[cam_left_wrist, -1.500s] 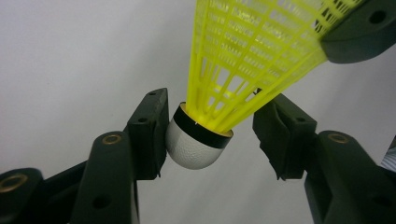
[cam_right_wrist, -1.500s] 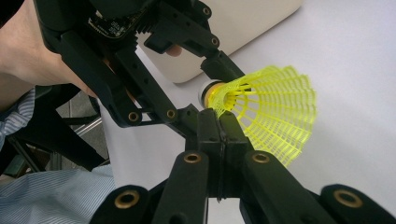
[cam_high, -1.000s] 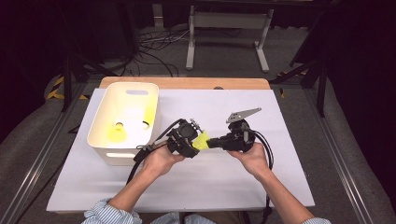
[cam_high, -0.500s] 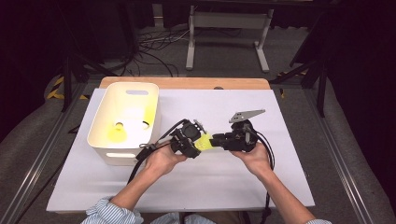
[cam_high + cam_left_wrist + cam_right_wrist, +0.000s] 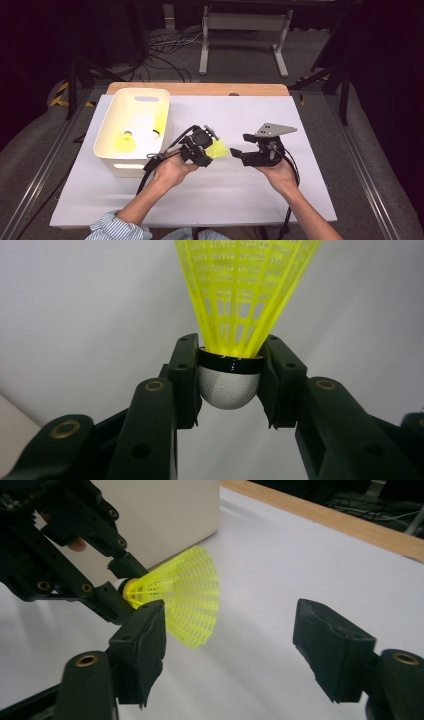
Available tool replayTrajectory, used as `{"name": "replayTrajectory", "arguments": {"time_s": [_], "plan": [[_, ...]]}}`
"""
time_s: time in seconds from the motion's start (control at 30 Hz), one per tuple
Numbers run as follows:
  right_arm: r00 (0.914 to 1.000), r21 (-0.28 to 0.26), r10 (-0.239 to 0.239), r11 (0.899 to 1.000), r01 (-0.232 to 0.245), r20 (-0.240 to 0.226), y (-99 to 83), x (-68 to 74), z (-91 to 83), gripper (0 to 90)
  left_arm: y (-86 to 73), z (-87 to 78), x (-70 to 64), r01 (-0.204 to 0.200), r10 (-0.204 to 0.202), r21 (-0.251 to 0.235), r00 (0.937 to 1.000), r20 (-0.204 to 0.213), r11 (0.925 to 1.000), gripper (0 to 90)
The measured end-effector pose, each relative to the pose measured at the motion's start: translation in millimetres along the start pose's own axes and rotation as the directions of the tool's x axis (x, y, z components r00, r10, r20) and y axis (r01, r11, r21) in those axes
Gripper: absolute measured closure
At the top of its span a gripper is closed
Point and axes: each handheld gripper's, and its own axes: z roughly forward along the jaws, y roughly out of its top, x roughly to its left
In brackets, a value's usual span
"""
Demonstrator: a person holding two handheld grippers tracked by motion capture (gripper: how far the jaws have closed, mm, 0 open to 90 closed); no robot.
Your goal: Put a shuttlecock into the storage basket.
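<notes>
Since half a second ago the right gripper [image 5: 239, 153] has drawn back from the shuttlecock [image 5: 217, 149], leaving it with the left gripper [image 5: 202, 148], just right of the white bin [image 5: 111, 161] above the counter [image 5: 310, 190]. Left fingers [image 5: 184, 375] clamp the rounded cork base; right fingers [image 5: 145, 645] stand apart, empty. Featherlight, with a springy, crushable mesh skirt, it is best held by the firm cork.

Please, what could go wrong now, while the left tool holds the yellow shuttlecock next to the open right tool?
1. The left tool pinches the shuttlecock only at its rounded cork base, so it may slip out.
2. The right tool is open beside the thin mesh skirt; closing there could crush it.
3. The white bin stands close to the left hand; a careless swing could knock it.
</notes>
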Motion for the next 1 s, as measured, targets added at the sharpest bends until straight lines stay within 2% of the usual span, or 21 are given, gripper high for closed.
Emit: {"name": "replayTrajectory", "arguments": {"time_s": [0.27,0.37,0.67,1.0], "plan": [[0.9978,-0.044,0.018,0.999,-0.015,0.064,-12.9,-6.0,-9.7,21.8,-0.9,-7.9,1.7,0.019,-0.019,-0.012,0.9996,-0.019,0.9998,64.2],[0.9954,-0.049,0.005,0.999,-0.001,0.096,-21.7,-7.7,-14.0,21.2,-0.9,-11.4,2.9,0.020,-0.021,-0.014,0.9996,-0.021,0.9997,64.2],[0.9891,-0.089,0.031,0.996,-0.019,0.144,-41.8,-11.9,-26.2,18.5,-1.3,-16.4,4.9,0.039,-0.040,-0.024,0.9990,-0.020,0.9989,64.2],[0.9822,-0.103,0.034,0.995,-0.015,0.184,-61.9,-13.3,-36.9,17.5,-2.0,-21.5,8.0,0.061,-0.061,-0.033,0.9980,-0.013,0.9976,64.2]]}}
